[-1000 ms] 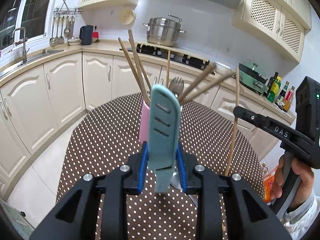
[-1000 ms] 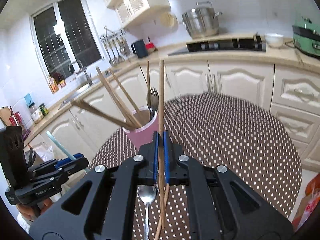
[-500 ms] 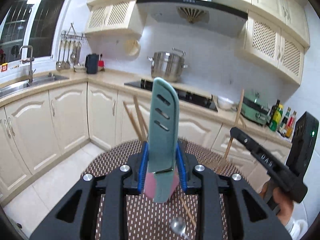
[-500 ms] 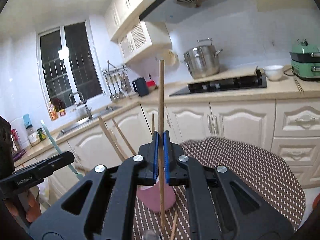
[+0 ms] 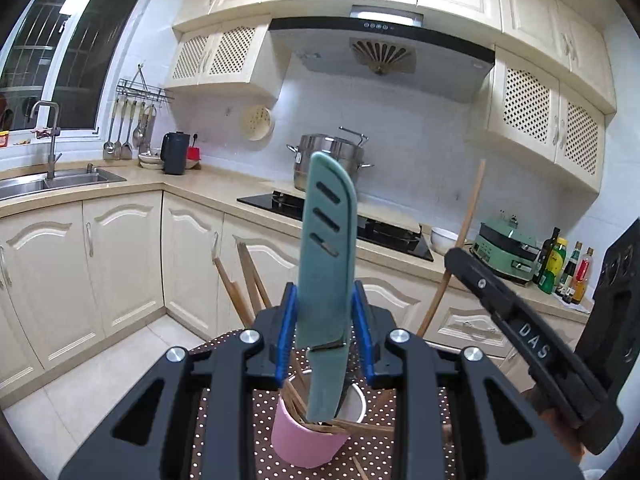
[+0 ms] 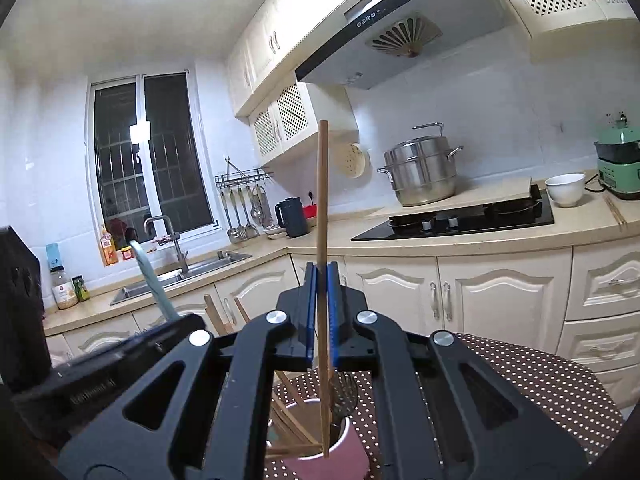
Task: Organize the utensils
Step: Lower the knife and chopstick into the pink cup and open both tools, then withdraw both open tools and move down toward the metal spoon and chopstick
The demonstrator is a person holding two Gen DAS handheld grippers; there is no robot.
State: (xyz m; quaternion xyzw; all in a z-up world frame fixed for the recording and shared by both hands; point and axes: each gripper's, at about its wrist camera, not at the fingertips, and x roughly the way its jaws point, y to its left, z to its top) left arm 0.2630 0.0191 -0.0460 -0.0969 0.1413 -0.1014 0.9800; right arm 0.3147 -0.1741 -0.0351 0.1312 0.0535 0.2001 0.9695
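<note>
My left gripper (image 5: 324, 332) is shut on a teal sheathed knife (image 5: 328, 240), held upright with its lower end over the mouth of the pink cup (image 5: 308, 436). The cup stands on the dotted tablecloth (image 5: 224, 432) and holds several wooden chopsticks. My right gripper (image 6: 321, 312) is shut on a single upright wooden chopstick (image 6: 322, 200), whose lower end reaches the pink cup (image 6: 348, 460). A fork (image 6: 344, 396) stands in that cup. In each wrist view the other gripper shows at the side, the right gripper (image 5: 520, 328) and the left gripper (image 6: 120, 372).
Cream cabinets and a counter run behind the round table (image 6: 540, 380). On the counter are a black hob (image 6: 460, 220), a steel pot (image 6: 420, 176), a white bowl (image 6: 566, 188), a green appliance (image 5: 508, 252), bottles (image 5: 564, 268) and a sink (image 5: 60, 180).
Both grippers have risen and tilted upward, so the cup has dropped to the bottom of each view. The knife and the chopstick stay gripped and now stand over the cup.
</note>
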